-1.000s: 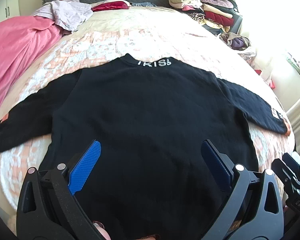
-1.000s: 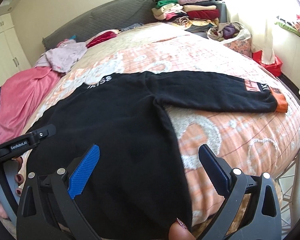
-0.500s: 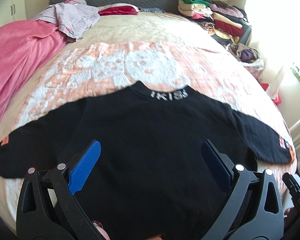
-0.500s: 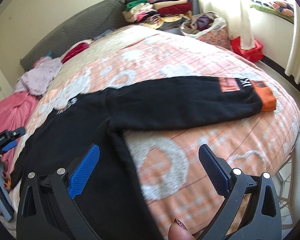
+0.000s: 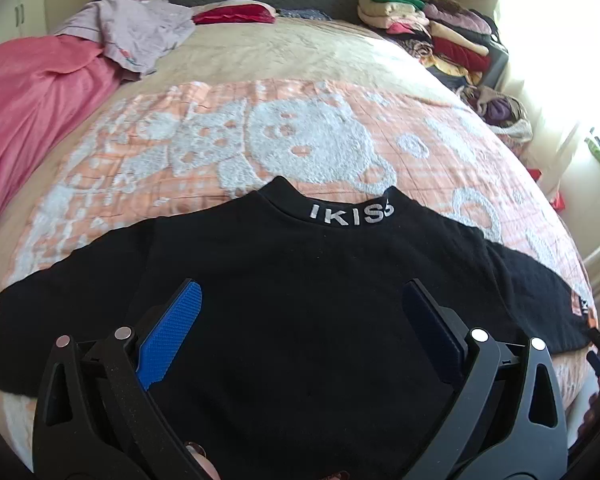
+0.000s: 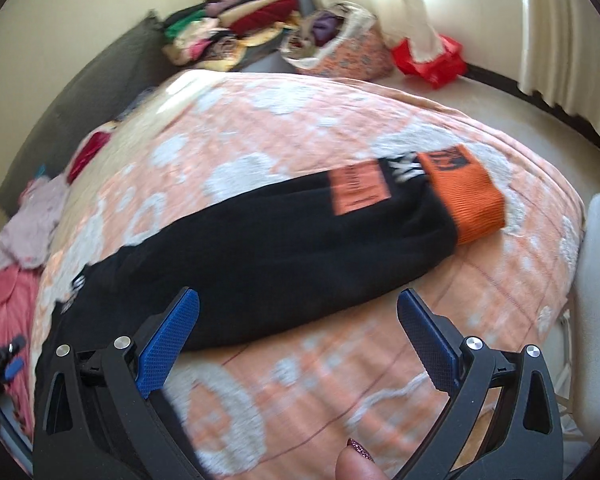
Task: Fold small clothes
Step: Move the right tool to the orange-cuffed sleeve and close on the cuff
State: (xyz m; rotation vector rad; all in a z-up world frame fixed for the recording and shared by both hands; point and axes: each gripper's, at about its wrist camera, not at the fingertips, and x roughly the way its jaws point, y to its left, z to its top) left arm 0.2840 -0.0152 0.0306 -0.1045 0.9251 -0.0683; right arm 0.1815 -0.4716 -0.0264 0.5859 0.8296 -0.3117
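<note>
Black sweater lay flat on bed, sleeves out, no fold made yet. Left tongs & right tongs both spread, empty; orange cuff mid-right.

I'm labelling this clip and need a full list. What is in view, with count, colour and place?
sweater: one, black with orange cuffs, spread flat on the bed, white lettering on the collar
sleeve: one close up, black, orange cuff, stretched out sideways on the bedspread
bedspread: one, peach with white pattern, covering the bed
blanket: one, pink, left edge of the bed
loose clothes: small heap, pale lilac, near the headboard
folded clothes: one stack, mixed colours, beyond the bed's far right corner
basket: one, patterned, on the floor
bag: one, red, on the floor
left gripper: fingers open, over the sweater
right gripper: fingers open, over the sleeve
</note>
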